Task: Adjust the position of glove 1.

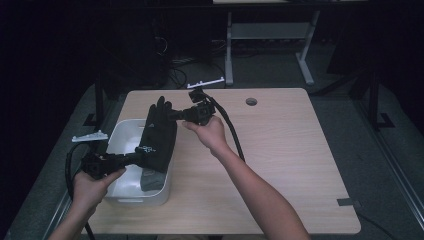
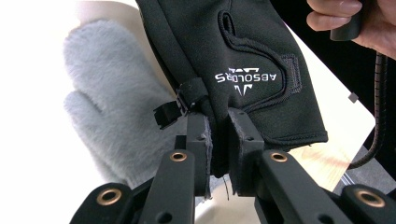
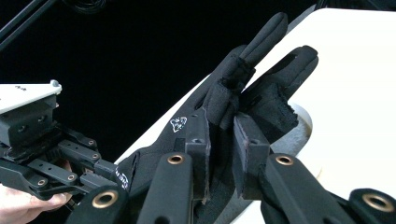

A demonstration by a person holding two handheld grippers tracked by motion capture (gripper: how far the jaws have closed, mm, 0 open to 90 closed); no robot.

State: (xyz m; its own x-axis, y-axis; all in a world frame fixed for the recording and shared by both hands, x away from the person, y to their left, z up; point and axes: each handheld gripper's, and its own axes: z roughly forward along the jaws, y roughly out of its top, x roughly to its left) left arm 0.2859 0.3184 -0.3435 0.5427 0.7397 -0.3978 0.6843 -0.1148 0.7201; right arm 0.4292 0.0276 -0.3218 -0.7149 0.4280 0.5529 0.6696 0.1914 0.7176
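A black glove (image 1: pixel 159 131) is hanging stretched between two hand-held grippers above the left part of a light wooden table (image 1: pixel 290 165). The left gripper (image 1: pixel 141 156) is clamping the cuff end of the glove, and in the left gripper view its pads are pressing together on the fabric just below a small black strap buckle (image 2: pixel 167 113) and beside the white printed logo (image 2: pixel 244 79). The right gripper (image 1: pixel 172 115) is clamping the finger end; in the right gripper view its jaws are pinching the glove's fingers (image 3: pixel 261 65), which are pointing up and away from the camera. Both tools are thus closed on the same glove, one at each end.

The glove is spanning the far right corner of a white plastic bin (image 1: pixel 122 136) that is sitting at the table's left edge. A grey fleece mitten (image 2: pixel 107 88) is lying inside the bin, under the glove's cuff end. The person's left hand (image 1: pixel 92 187) and right hand (image 1: pixel 212 132) are gripping the tool handles, and a black cable (image 1: pixel 232 132) is trailing from the right gripper across the tabletop.
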